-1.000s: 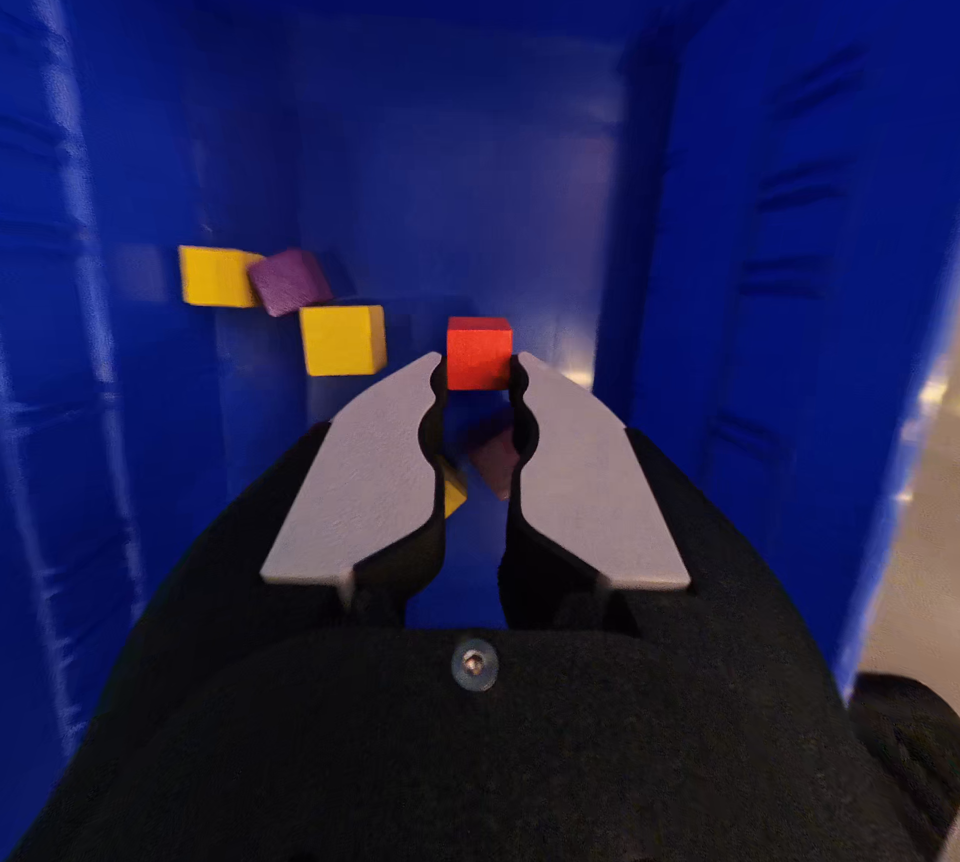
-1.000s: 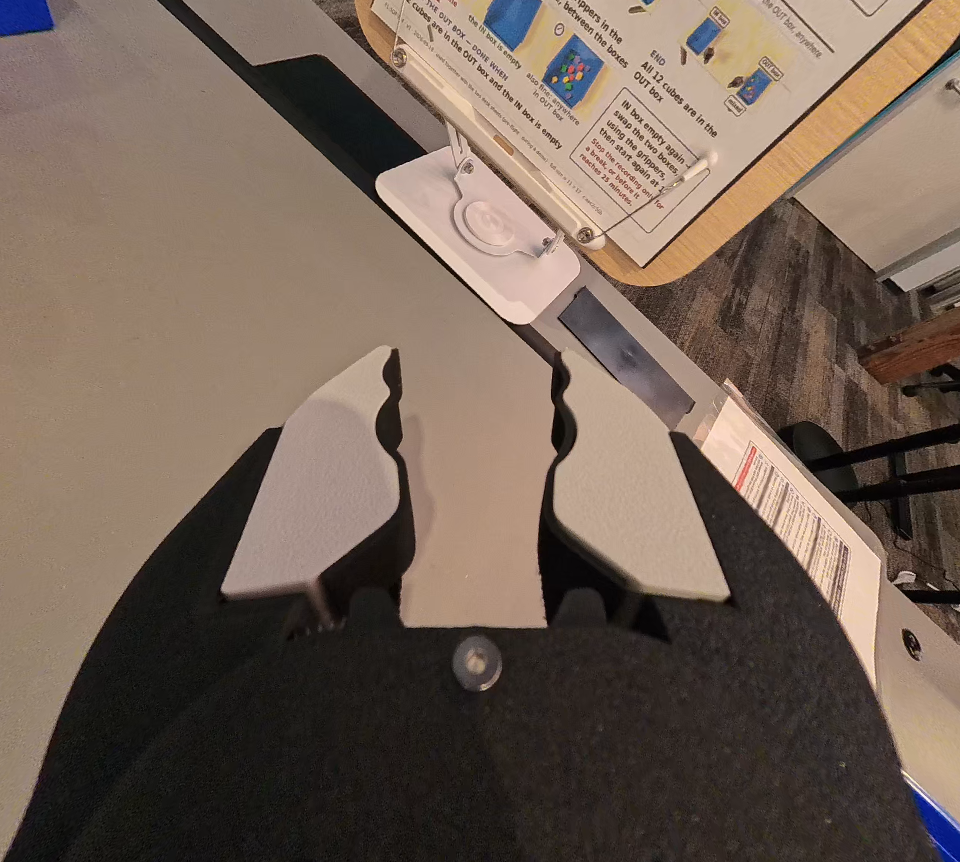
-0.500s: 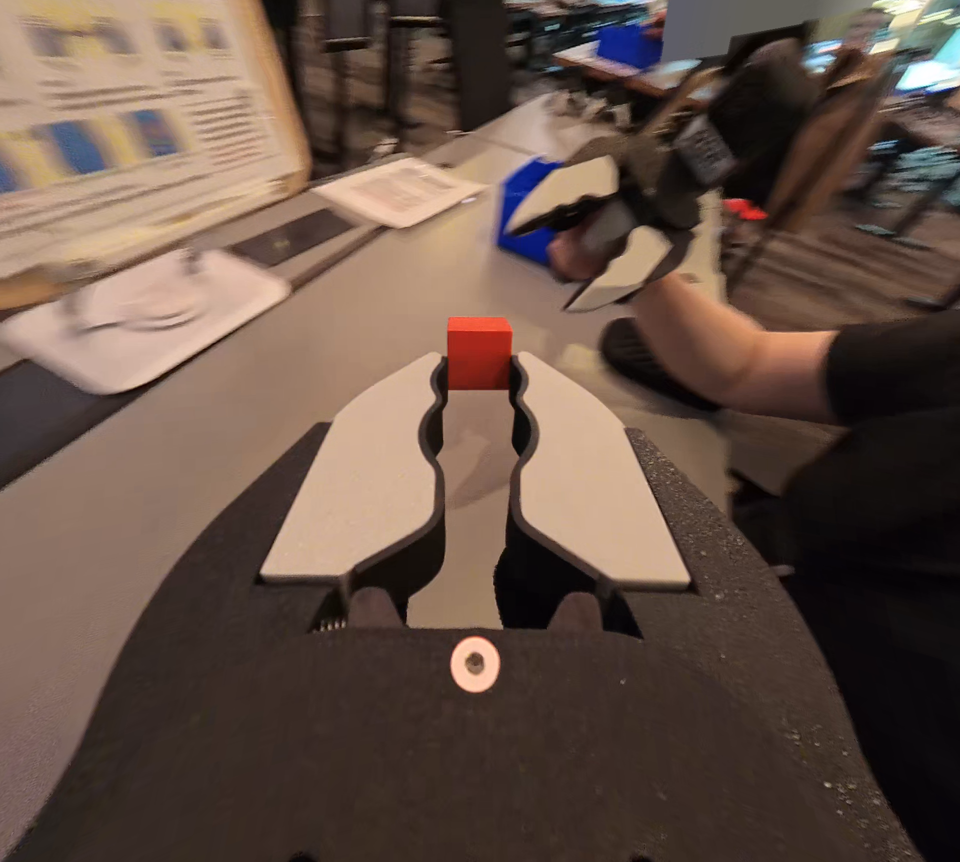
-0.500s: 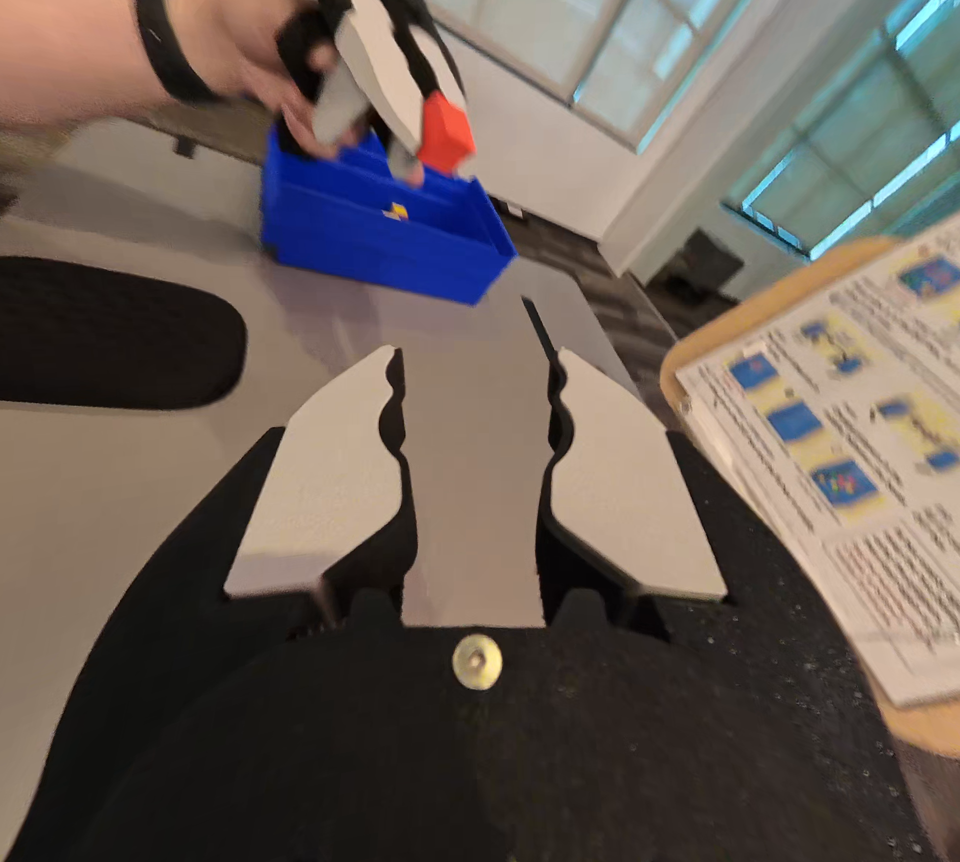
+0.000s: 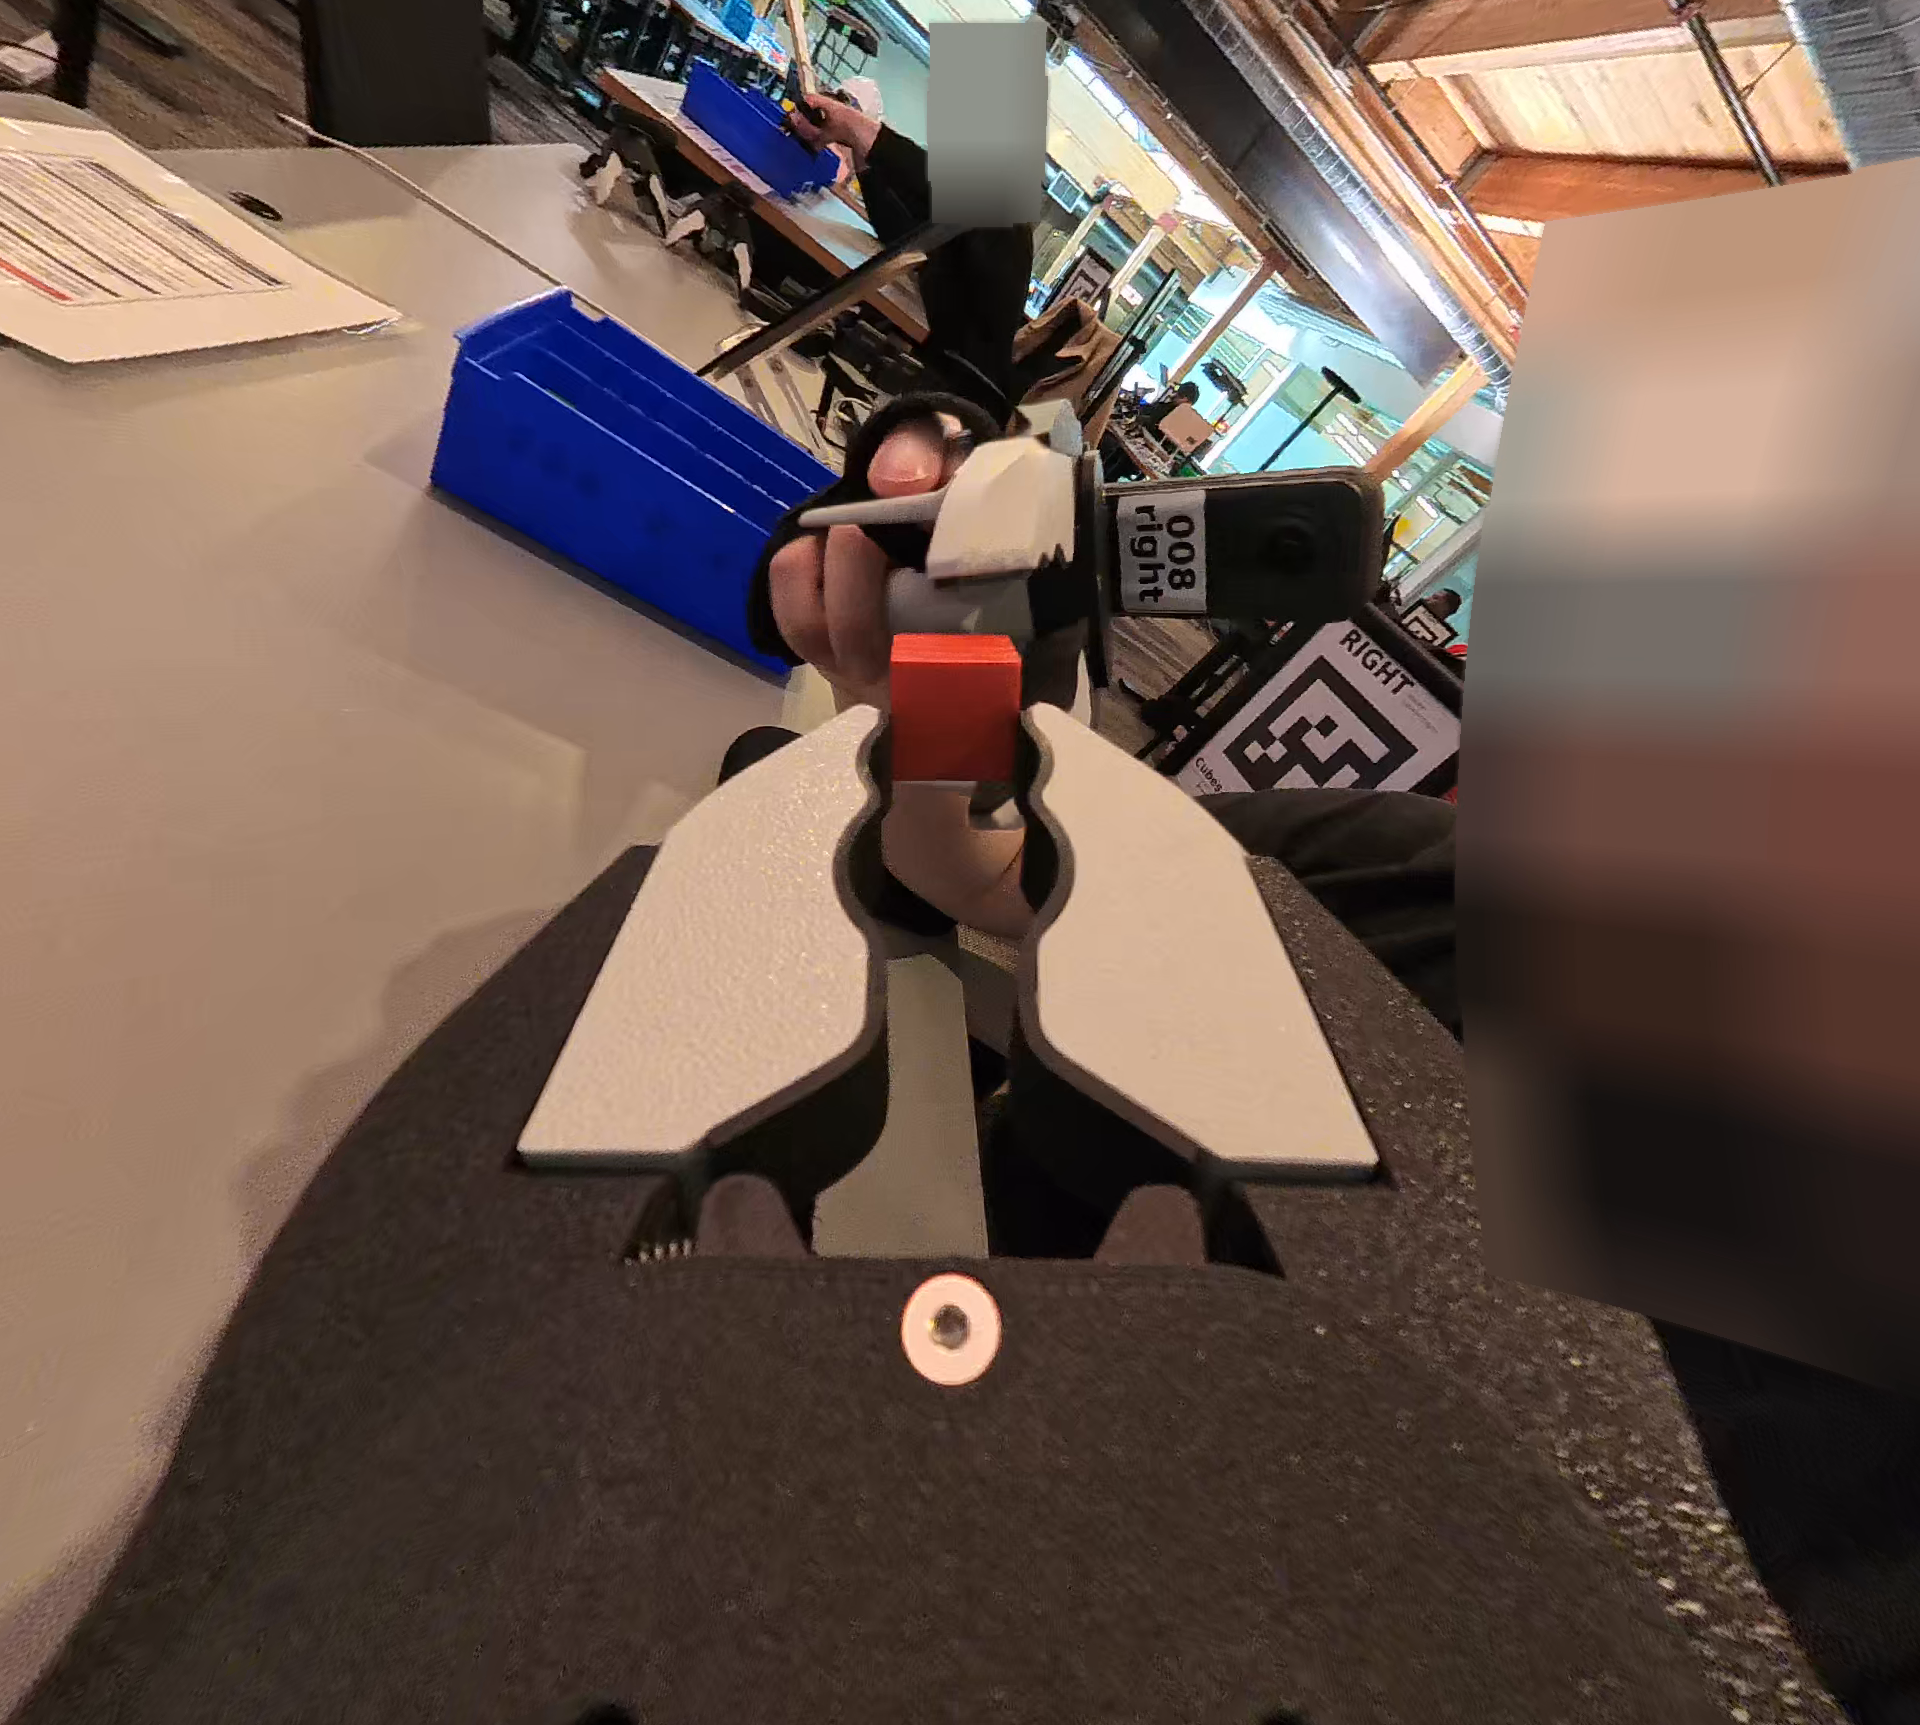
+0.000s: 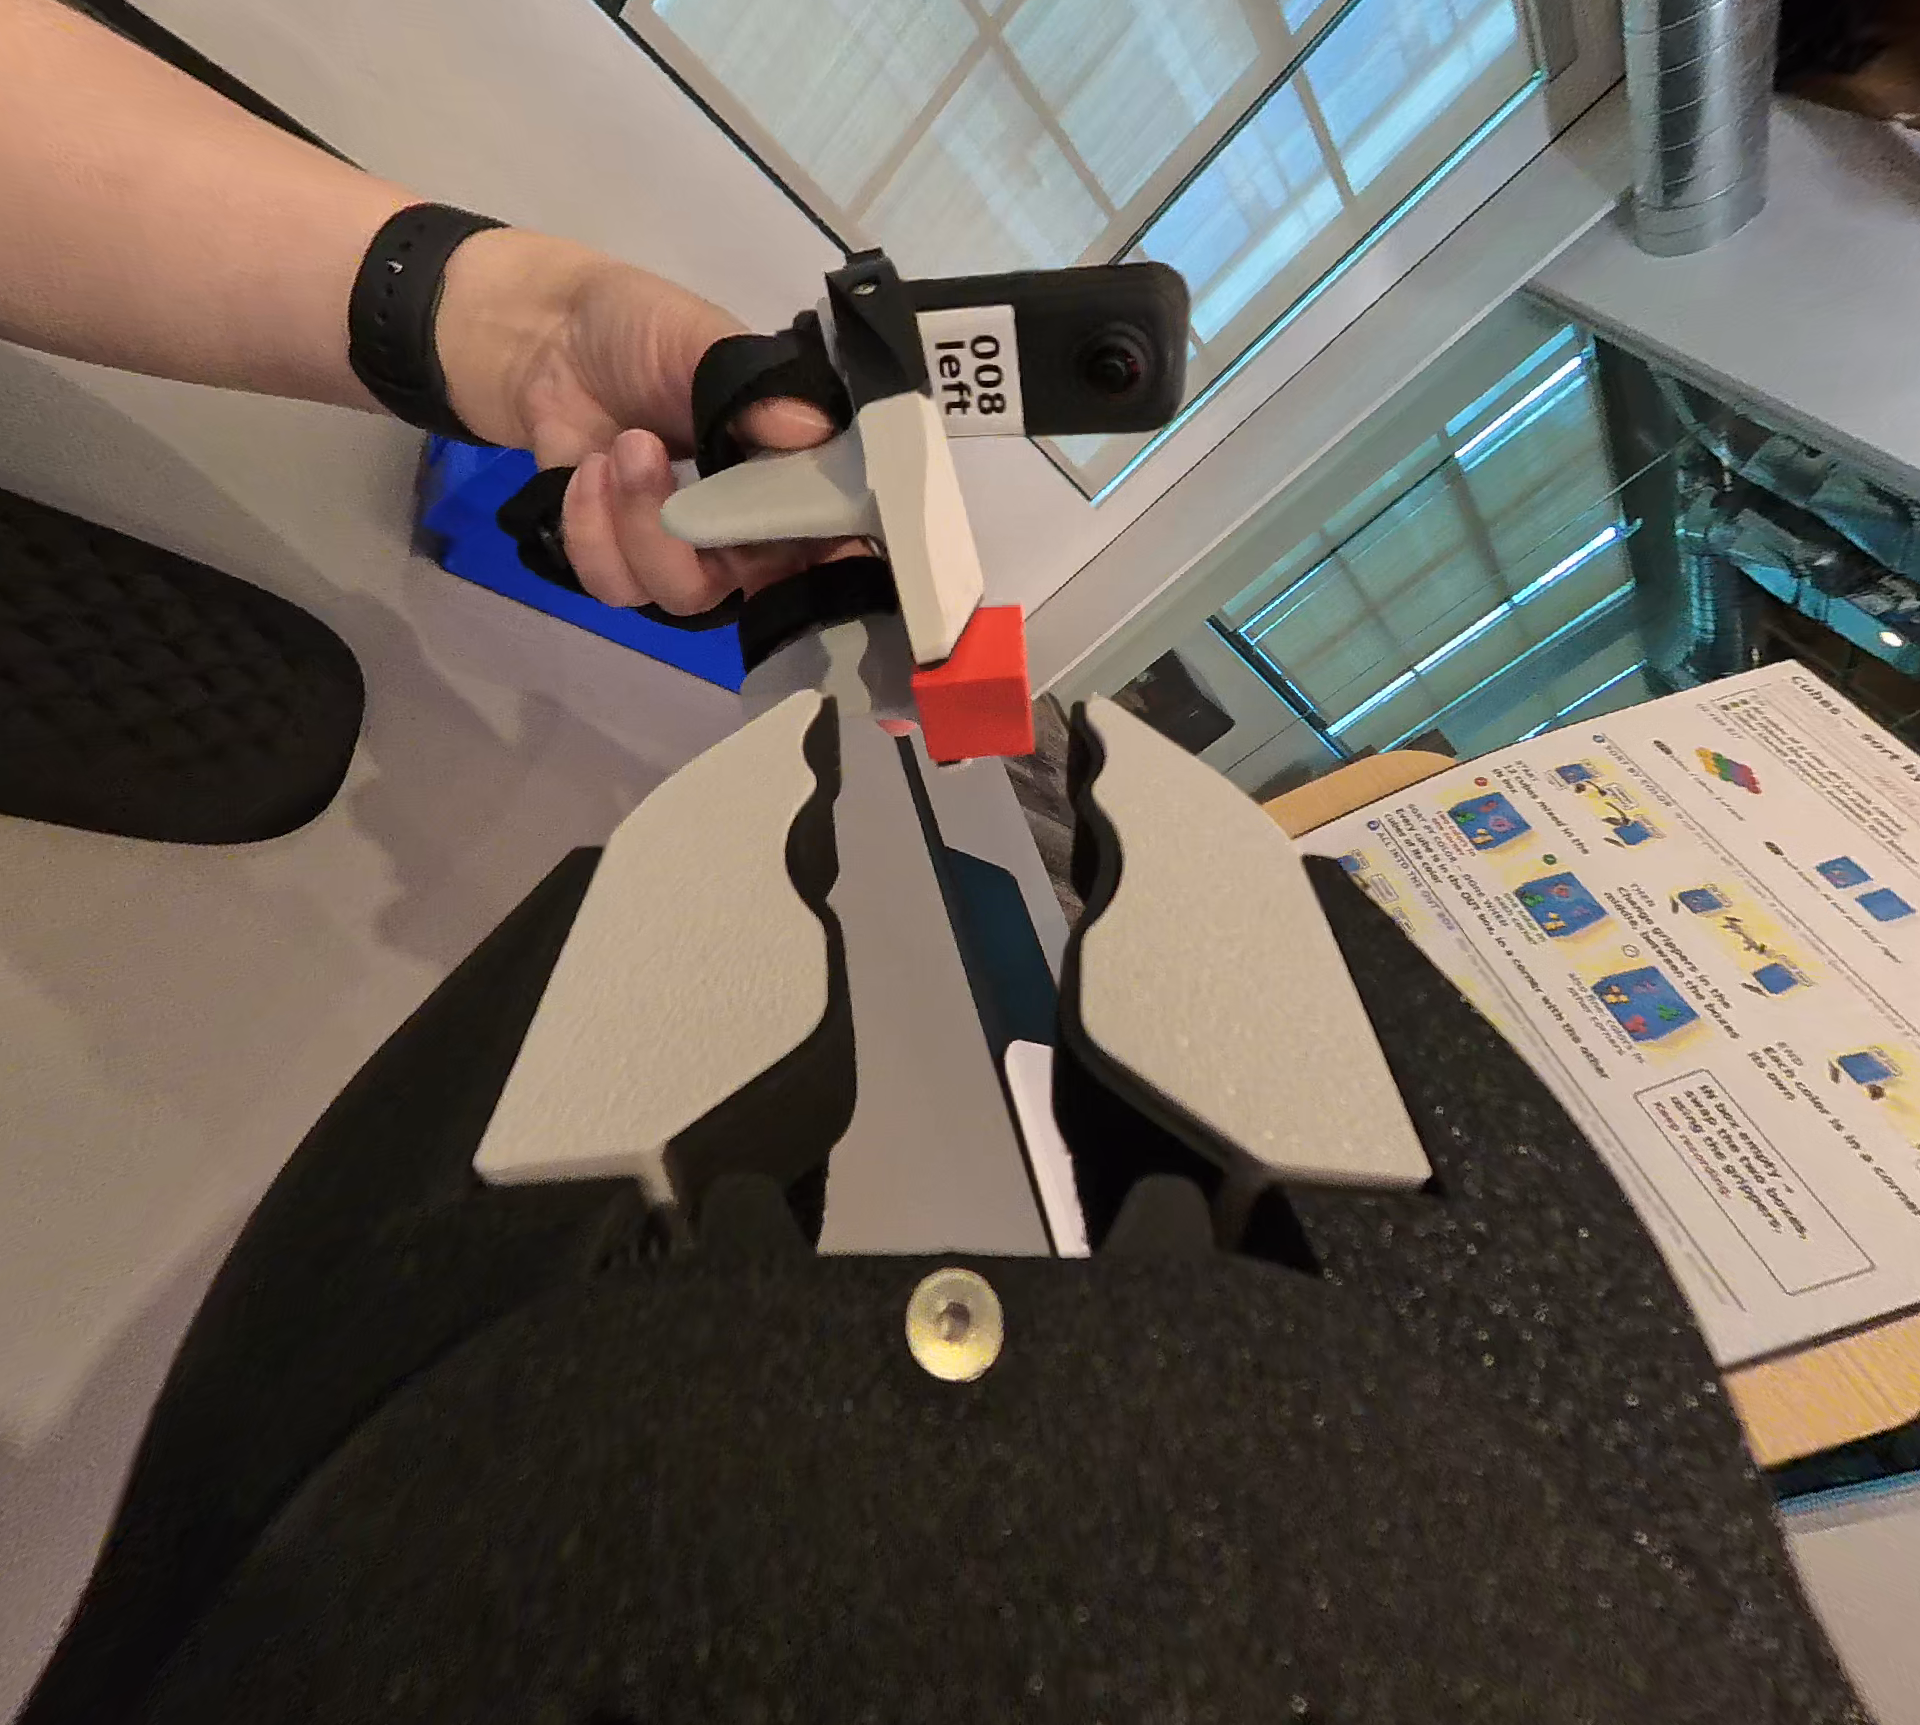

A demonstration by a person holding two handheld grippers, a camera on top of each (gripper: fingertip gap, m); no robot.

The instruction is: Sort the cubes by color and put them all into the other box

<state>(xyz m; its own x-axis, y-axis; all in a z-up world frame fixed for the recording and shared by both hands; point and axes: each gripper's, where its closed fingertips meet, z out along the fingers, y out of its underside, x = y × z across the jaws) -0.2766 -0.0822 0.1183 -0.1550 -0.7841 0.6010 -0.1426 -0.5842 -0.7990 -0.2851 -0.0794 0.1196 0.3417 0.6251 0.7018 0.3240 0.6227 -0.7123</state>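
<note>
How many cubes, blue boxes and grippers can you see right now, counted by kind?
Small red wooden cube: 1, pinched in the left gripper, held in the air.
Blue plastic boxes: 2, one beyond the right gripper and one behind the left hand; the cubes inside them are hidden.
Handheld grey two-finger grippers: 2, the left shut on the cube, the right gripper open and empty.
Total: 5

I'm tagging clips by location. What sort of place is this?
Probably a shared workshop or lab: rows of long worktables, exposed wooden ceiling beams, and a propped illustrated instruction board beside the grey table.
</note>
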